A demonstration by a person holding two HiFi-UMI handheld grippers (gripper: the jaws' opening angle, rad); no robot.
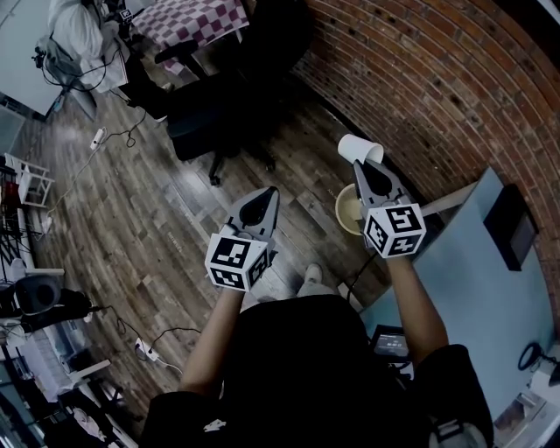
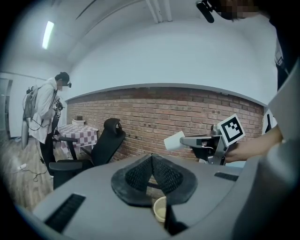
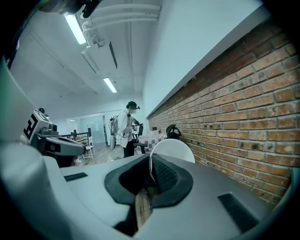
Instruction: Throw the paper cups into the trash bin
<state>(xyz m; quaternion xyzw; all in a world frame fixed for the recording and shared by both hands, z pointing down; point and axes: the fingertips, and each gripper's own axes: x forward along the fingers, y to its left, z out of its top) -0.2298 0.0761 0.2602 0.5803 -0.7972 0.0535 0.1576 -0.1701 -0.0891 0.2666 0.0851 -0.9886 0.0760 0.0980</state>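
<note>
My right gripper (image 1: 361, 166) is shut on the rim of a white paper cup (image 1: 360, 148), which lies on its side past the jaw tips. In the right gripper view the cup (image 3: 174, 150) is a white disc pinched between the pads (image 3: 161, 174). A round beige trash bin (image 1: 347, 210) stands on the wooden floor by the brick wall, just below and behind the held cup. My left gripper (image 1: 265, 198) hangs to the bin's left, its jaws shut with nothing between them. The left gripper view shows the bin (image 2: 160, 209) low beneath its jaws and the cup (image 2: 174, 140) at the right.
A brick wall (image 1: 437, 79) runs along the right. A light-blue table (image 1: 472, 289) stands at my right side. A black office chair (image 1: 219, 118) is ahead on the left, with a checkered table (image 1: 197, 22) beyond it. A person (image 2: 44, 117) stands near that table. Cables lie on the floor.
</note>
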